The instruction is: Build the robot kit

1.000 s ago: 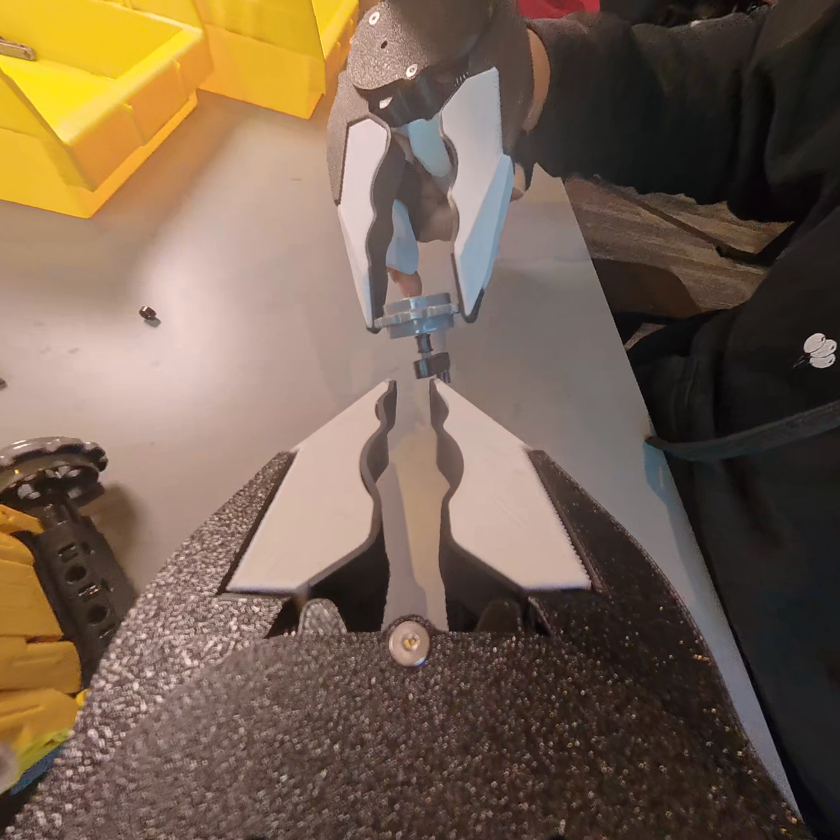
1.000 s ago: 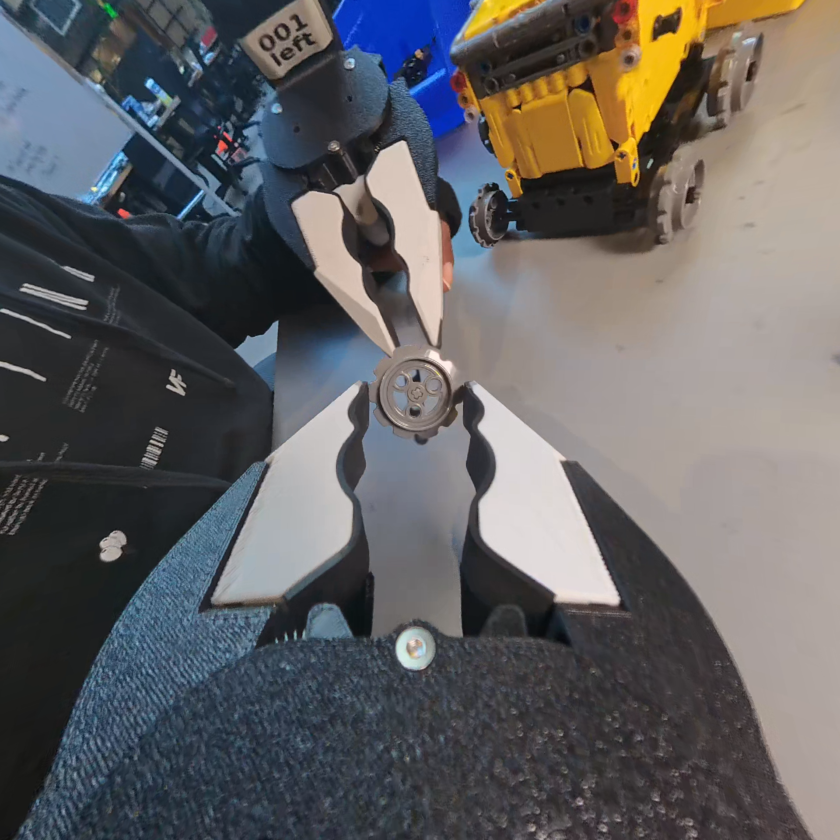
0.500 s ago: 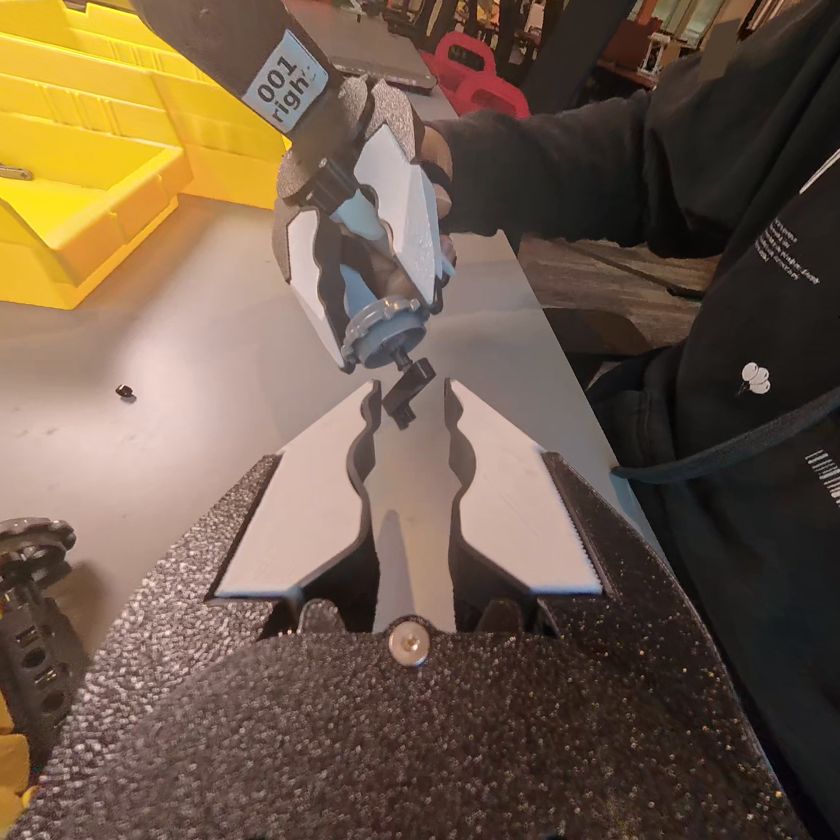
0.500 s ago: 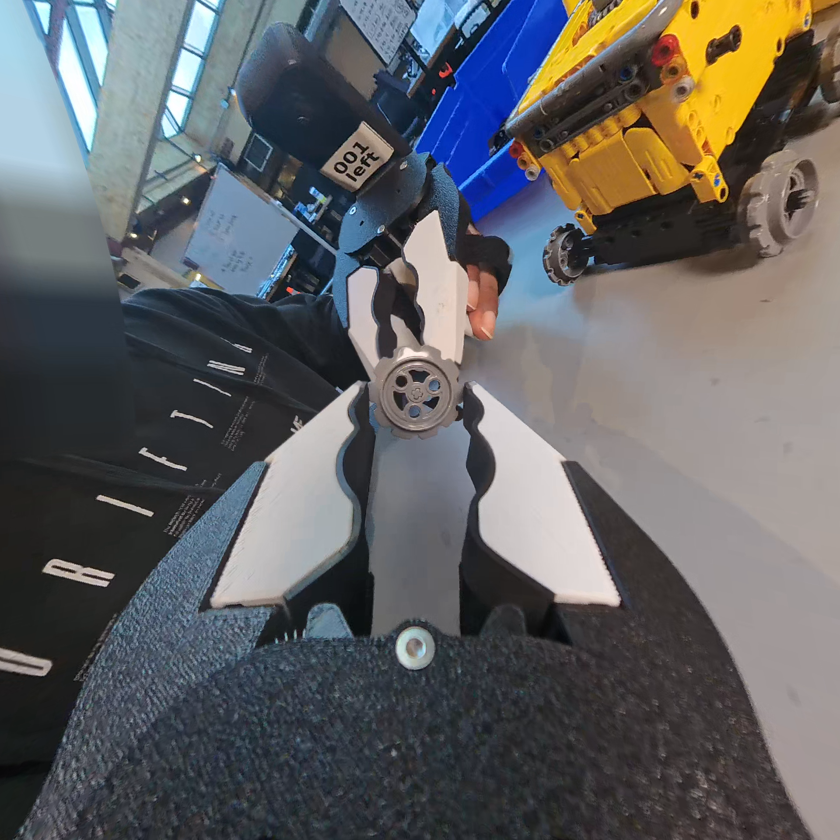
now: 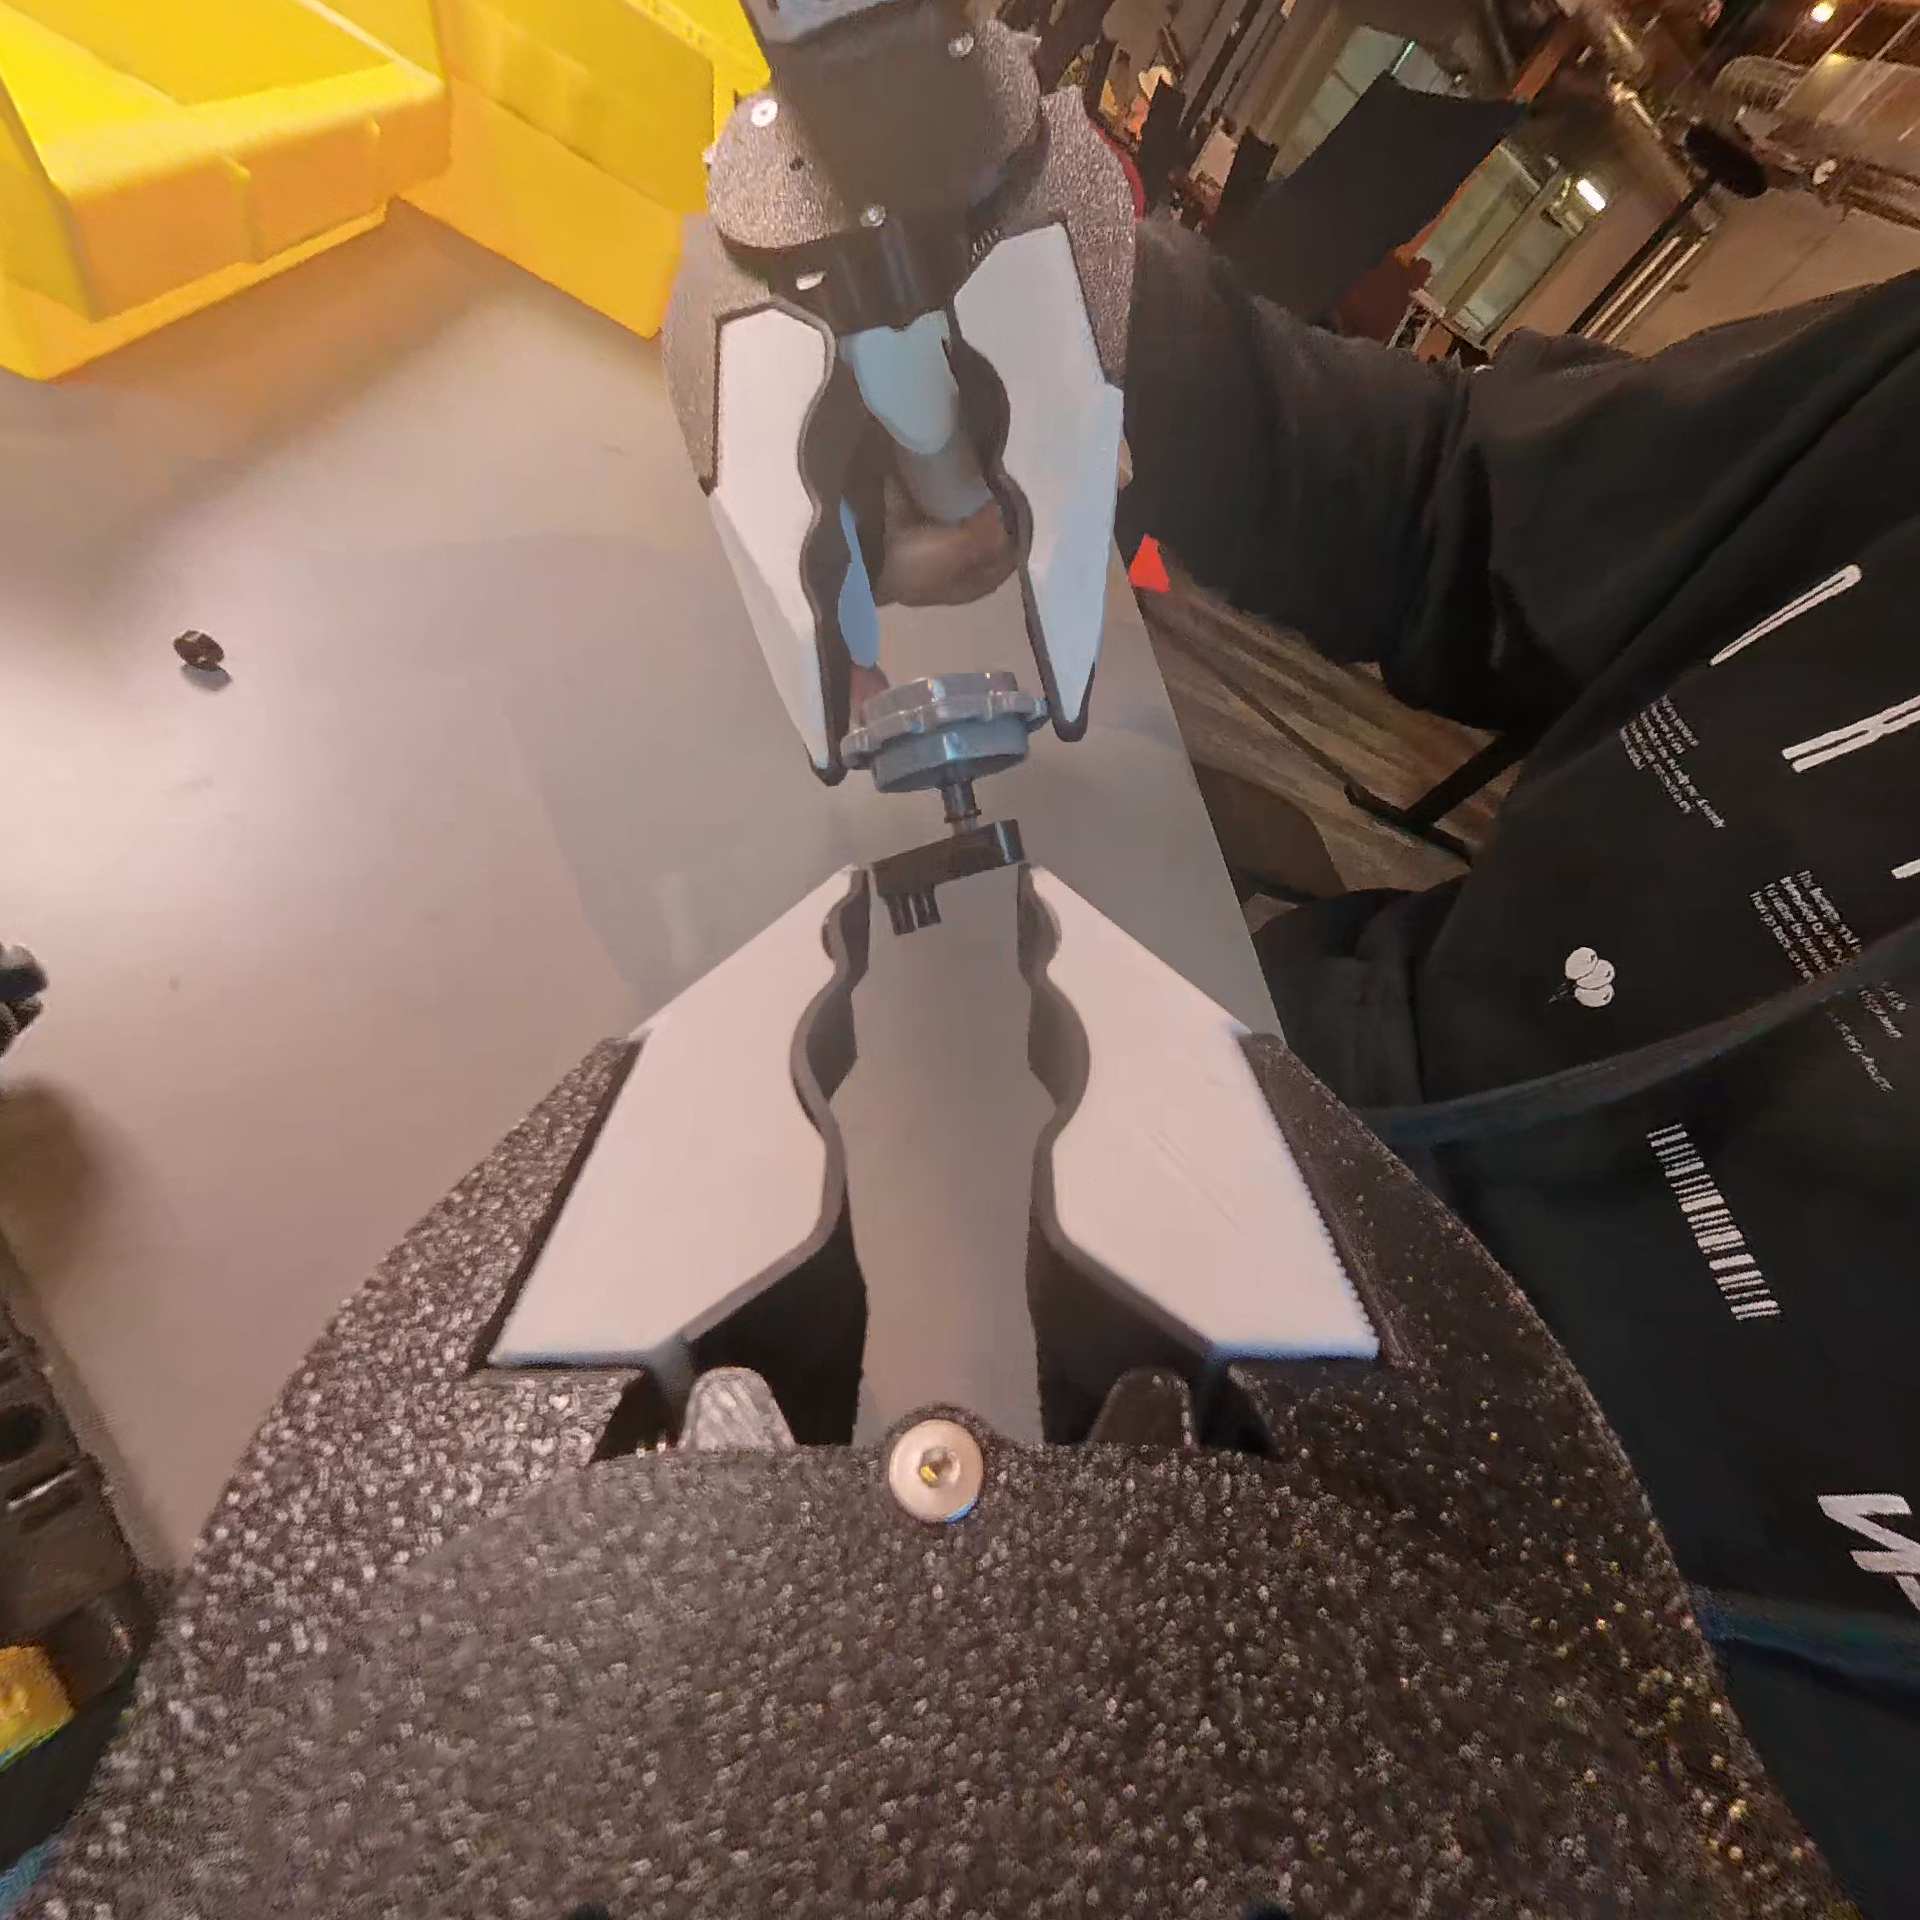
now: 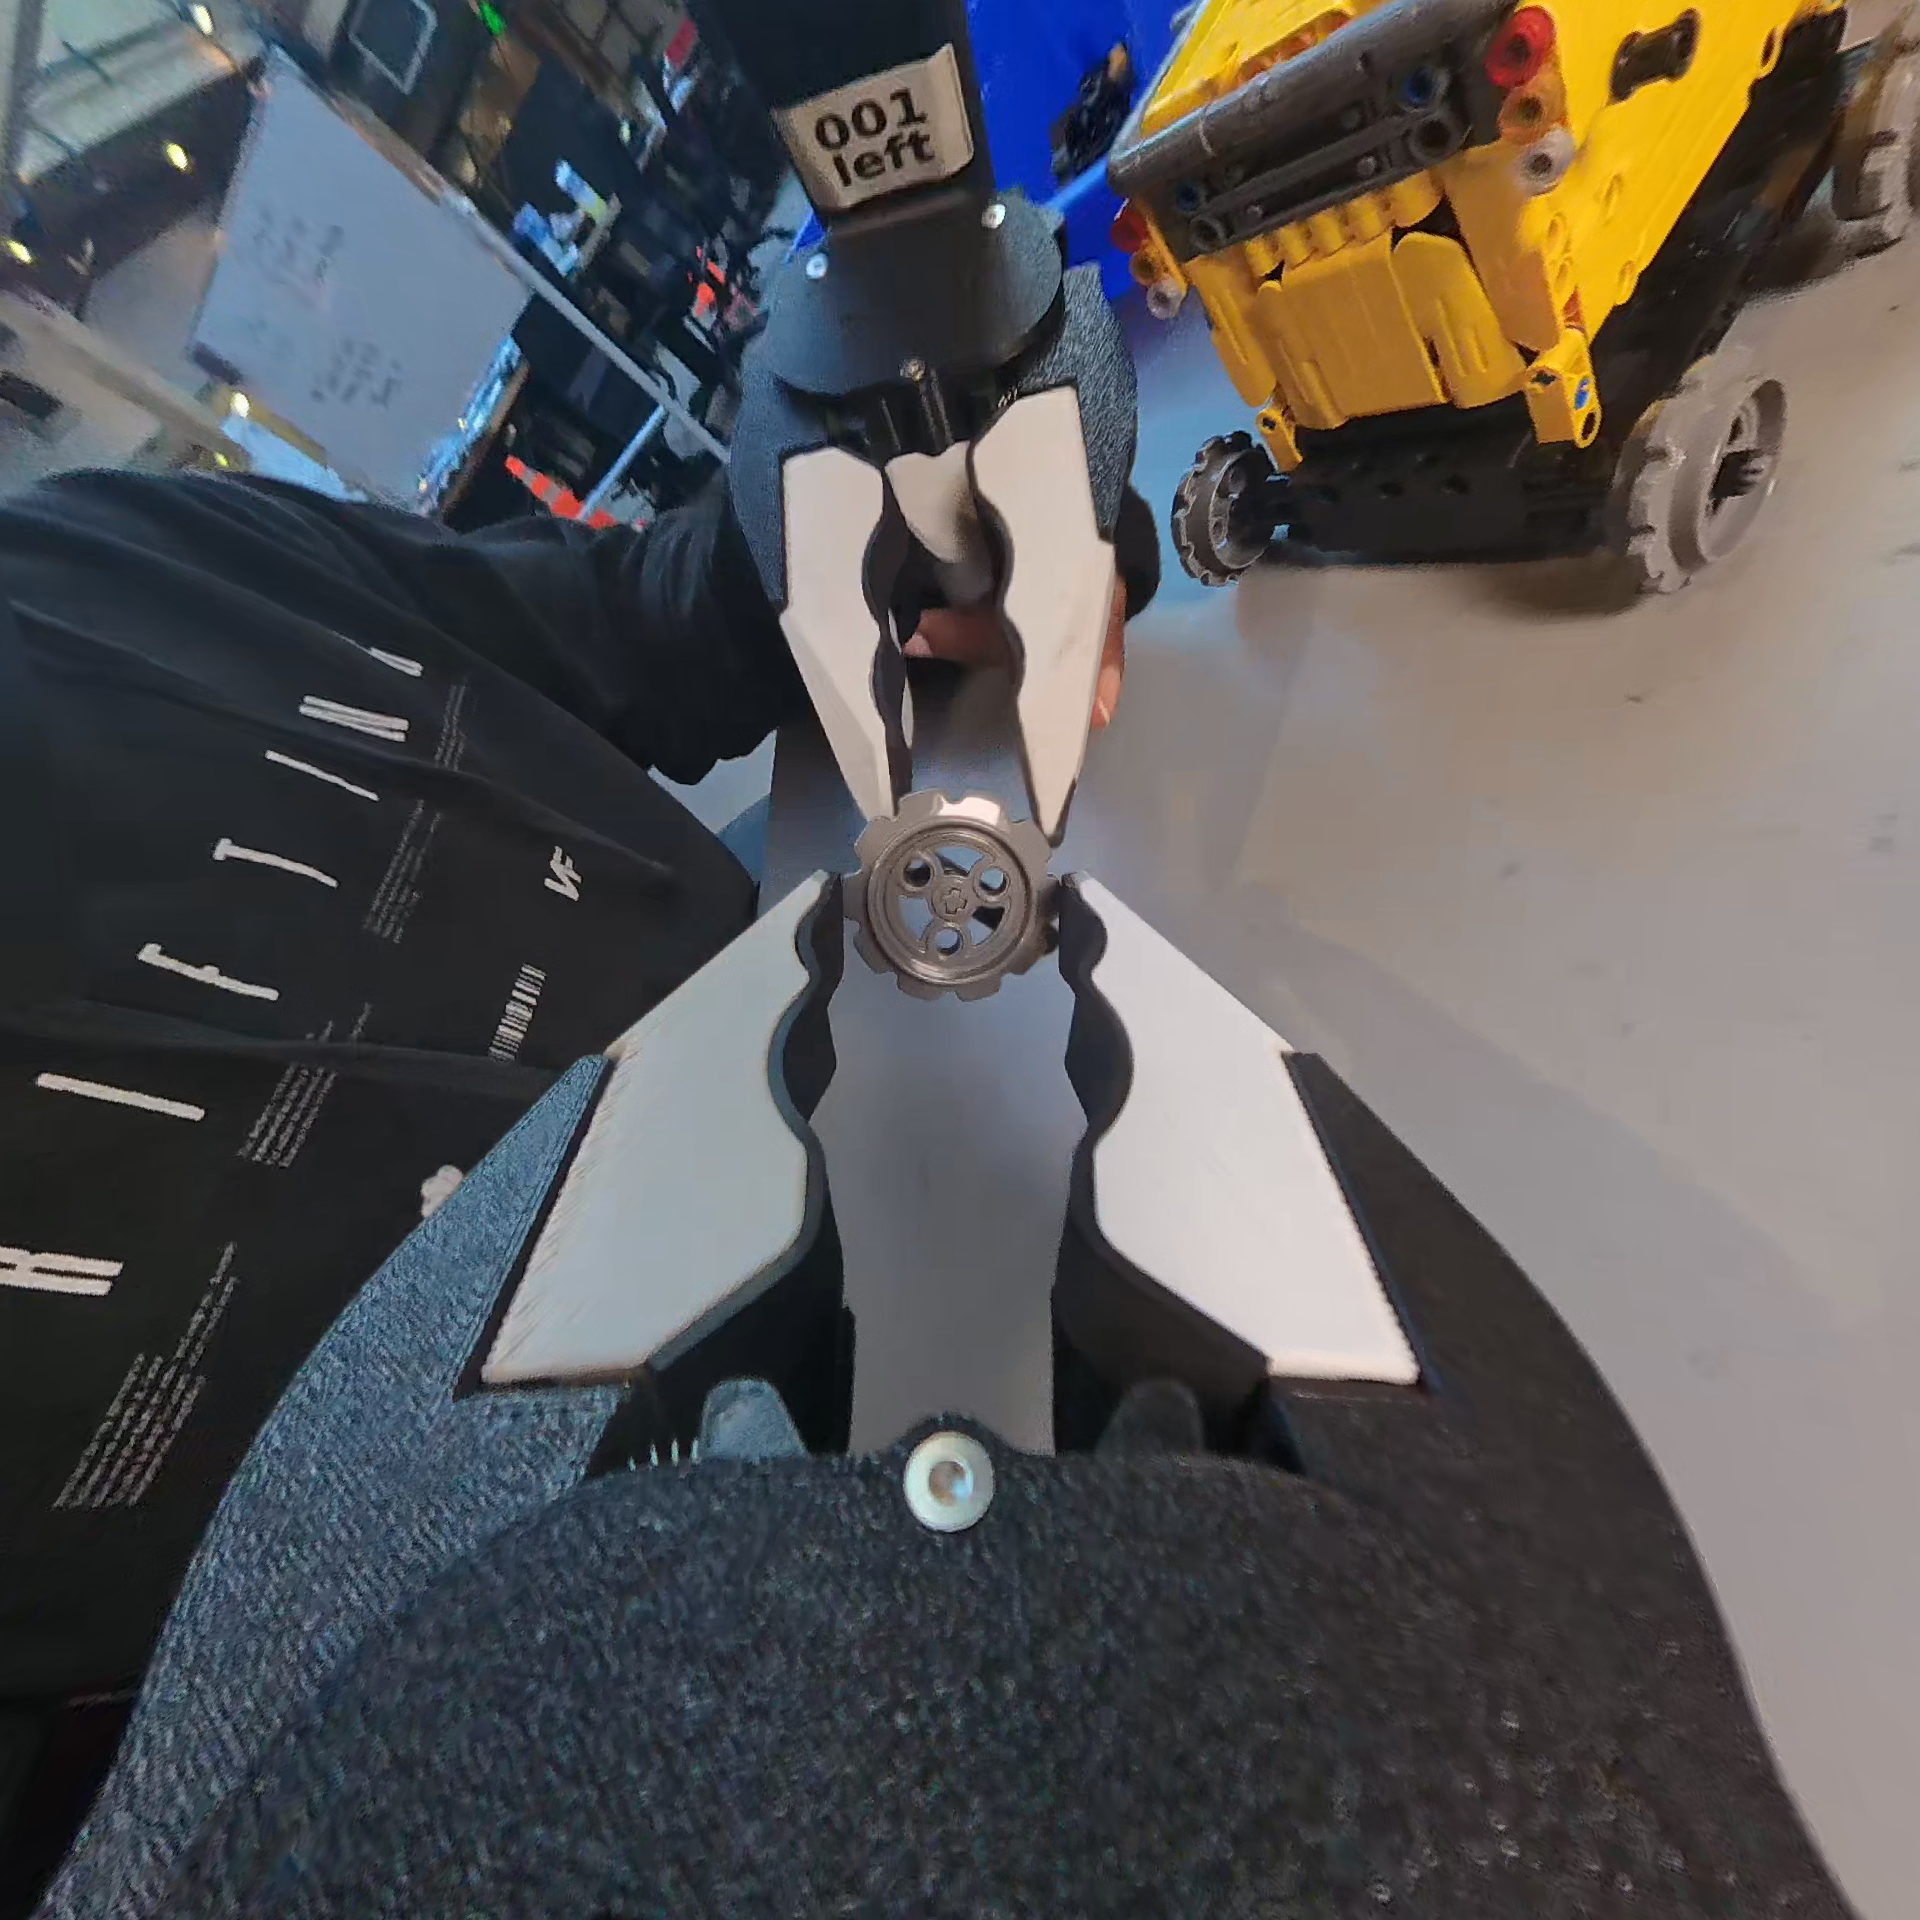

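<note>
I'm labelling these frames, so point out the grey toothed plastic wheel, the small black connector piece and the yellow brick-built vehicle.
Grey toothed plastic wheel [image 6: 951,906], right wrist view, hub.
Small black connector piece [image 5: 951,858], left wrist view, crossbar.
Yellow brick-built vehicle [image 6: 1392,301], right wrist view, side panel.

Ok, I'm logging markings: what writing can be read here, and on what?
I don't repeat wording; these bear it:
White label on the black handle: readable.
White print on the black top: large letters readable, small lines too small.
Whiteboard: blurred.
Toy truck: none seen.
</note>
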### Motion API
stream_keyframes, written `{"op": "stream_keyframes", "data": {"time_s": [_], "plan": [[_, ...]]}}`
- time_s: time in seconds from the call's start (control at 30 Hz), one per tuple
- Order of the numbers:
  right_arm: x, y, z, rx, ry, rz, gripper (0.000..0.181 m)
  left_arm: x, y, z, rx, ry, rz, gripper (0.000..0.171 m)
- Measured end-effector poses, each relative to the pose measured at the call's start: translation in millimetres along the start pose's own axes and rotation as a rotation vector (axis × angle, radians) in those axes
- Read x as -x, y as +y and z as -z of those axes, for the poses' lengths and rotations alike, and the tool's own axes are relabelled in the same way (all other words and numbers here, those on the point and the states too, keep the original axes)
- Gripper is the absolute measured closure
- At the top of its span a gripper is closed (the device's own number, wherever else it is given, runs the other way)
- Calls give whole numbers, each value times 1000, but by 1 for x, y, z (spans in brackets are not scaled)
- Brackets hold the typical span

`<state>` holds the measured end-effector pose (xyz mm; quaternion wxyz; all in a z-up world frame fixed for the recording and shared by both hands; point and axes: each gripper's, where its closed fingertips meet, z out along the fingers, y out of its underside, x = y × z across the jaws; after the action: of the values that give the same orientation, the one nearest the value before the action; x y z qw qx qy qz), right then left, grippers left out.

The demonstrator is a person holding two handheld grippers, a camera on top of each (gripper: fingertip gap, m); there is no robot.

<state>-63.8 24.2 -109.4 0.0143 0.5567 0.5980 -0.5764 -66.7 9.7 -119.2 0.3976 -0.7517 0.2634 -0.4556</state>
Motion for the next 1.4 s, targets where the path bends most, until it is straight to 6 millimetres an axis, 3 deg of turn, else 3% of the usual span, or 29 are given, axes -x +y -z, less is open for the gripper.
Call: {"op": "stream_keyframes", "data": {"time_s": [0.13,0.33,0.43,0.5,0.57,0.67,0.8,0.9,1.0,1.2,1.4], "plan": [[5,9,-1,174,-15,60,140,-5,-11,5,-43,-18,-120,144],[30,7,-12,278,-222,73,140,-22,-9,-3,7,-127,-568,146],[37,7,-15,276,-330,79,140,-29,-9,-4,-2,-100,-593,152],[29,4,-15,235,-326,105,140,-22,-7,-2,17,-106,-530,153],[13,-8,-12,132,-258,143,137,-8,-8,0,17,-149,-444,154],[-14,-31,3,-66,-18,275,129,17,-9,7,-2,-216,-260,157],[3,-28,19,-222,234,590,141,32,-19,16,-95,-251,-89,159],[1,-13,6,-229,417,688,148,32,-25,13,-111,-284,-135,159],[5,-16,-4,-311,477,688,150,32,-31,9,-99,-374,-235,159],[0,-30,3,-375,612,708,155,30,-42,11,-123,-486,-340,159],[4,-35,5,-398,618,747,164,24,-45,14,-139,-481,-372,159]]}}
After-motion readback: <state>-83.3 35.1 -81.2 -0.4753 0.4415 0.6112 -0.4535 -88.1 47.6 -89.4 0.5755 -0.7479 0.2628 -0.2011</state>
